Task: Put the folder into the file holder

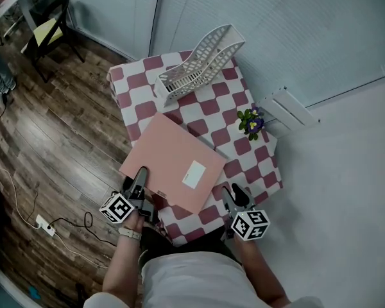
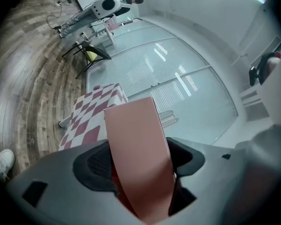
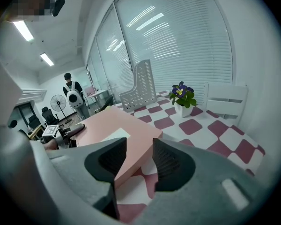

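Note:
A pink folder (image 1: 173,156) with a white label lies flat on the red-and-white checked table (image 1: 208,117), its near corner hanging over the front edge. The white mesh file holder (image 1: 199,63) lies at the far side of the table. My left gripper (image 1: 141,175) is at the folder's near left edge; in the left gripper view the folder (image 2: 140,153) fills the gap between the jaws, which are shut on it. My right gripper (image 1: 236,191) stands open just right of the folder's near right corner (image 3: 152,137), with nothing pressed between its pads.
A small potted plant (image 1: 251,122) with purple and yellow flowers stands at the table's right edge. A white rack (image 1: 285,108) leans by the wall to the right. On the wooden floor to the left are a power strip with cable (image 1: 45,225) and a chair (image 1: 48,31). A person (image 3: 72,95) stands far back.

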### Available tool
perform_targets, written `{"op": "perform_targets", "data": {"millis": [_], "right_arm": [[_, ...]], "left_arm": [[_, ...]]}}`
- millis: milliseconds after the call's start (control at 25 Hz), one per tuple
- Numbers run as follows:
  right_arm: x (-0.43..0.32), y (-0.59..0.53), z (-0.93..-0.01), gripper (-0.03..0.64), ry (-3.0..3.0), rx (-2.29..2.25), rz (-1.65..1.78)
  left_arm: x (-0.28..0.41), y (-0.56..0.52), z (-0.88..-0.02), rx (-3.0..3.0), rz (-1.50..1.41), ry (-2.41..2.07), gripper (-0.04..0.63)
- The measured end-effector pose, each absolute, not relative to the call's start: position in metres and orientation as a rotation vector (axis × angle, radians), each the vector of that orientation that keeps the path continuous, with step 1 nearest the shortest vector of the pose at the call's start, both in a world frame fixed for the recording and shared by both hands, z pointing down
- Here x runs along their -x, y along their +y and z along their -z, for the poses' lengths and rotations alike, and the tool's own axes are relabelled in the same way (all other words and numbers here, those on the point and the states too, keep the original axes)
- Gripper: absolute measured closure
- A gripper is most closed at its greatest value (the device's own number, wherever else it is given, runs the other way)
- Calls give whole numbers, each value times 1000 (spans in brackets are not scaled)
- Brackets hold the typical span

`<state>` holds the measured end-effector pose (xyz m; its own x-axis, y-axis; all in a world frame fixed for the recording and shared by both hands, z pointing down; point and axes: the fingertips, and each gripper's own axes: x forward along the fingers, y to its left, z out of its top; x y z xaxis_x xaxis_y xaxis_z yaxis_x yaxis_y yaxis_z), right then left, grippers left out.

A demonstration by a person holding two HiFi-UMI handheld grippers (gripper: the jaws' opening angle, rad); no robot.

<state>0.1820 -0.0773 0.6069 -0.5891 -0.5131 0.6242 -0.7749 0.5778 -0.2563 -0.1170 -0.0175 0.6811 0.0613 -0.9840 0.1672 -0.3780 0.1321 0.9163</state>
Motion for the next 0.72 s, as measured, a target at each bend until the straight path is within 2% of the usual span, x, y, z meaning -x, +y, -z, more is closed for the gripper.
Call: {"op": "perform_targets", "data": {"millis": [400,720], "right_arm": [[-186,-74,-587,460,-2361,-1237,-776],[-197,-69,-571,460,-2375,-1432,-822]], "left_arm": [[135,-59,-610,-1698,629,-1481,272],[120,-99,-564,-1980,433,-1409,272]]}}
